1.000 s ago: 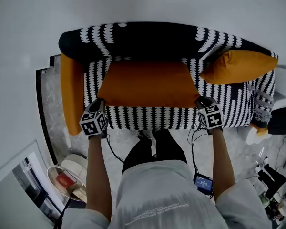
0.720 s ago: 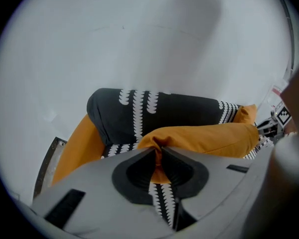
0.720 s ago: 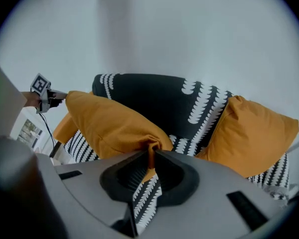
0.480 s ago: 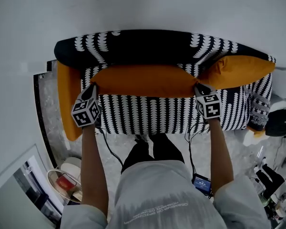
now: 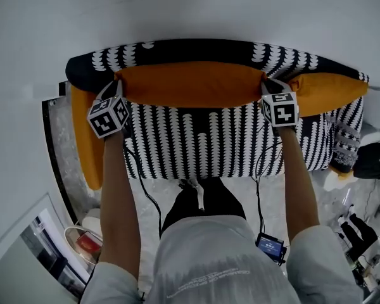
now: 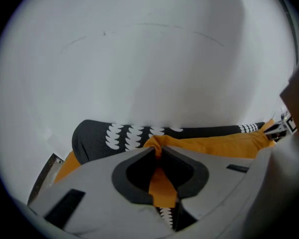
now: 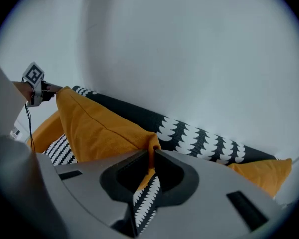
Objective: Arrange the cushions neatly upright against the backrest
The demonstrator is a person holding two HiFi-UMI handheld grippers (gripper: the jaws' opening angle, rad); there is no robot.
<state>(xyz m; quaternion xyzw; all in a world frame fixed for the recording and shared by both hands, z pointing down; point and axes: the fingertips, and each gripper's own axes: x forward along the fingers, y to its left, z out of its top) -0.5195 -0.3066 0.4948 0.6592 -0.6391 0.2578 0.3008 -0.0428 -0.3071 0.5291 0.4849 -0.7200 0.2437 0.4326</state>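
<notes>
A long orange cushion [image 5: 190,84] stands on edge against the black-and-white patterned backrest [image 5: 190,52] of the sofa. My left gripper [image 5: 118,91] is shut on its left corner, and my right gripper [image 5: 266,88] is shut on its right corner. In the left gripper view a fold of the cushion [image 6: 214,146] is pinched at the left gripper [image 6: 157,154]. In the right gripper view the cushion [image 7: 94,128] has its corner pinched at the right gripper [image 7: 152,156]. A second orange cushion [image 5: 329,90] leans at the sofa's right end. A third one [image 5: 85,144] lies along the left armrest.
The striped seat [image 5: 202,144] is bare in front of the cushion. A white wall [image 5: 190,5] rises right behind the sofa. A round side table [image 5: 88,242] with small items stands at lower left. A black bag [image 5: 370,160] lies on the floor at the right.
The long cushion has gone from lying flat on the seat to standing against the backrest. Both grippers moved away from me and upward with its corners.
</notes>
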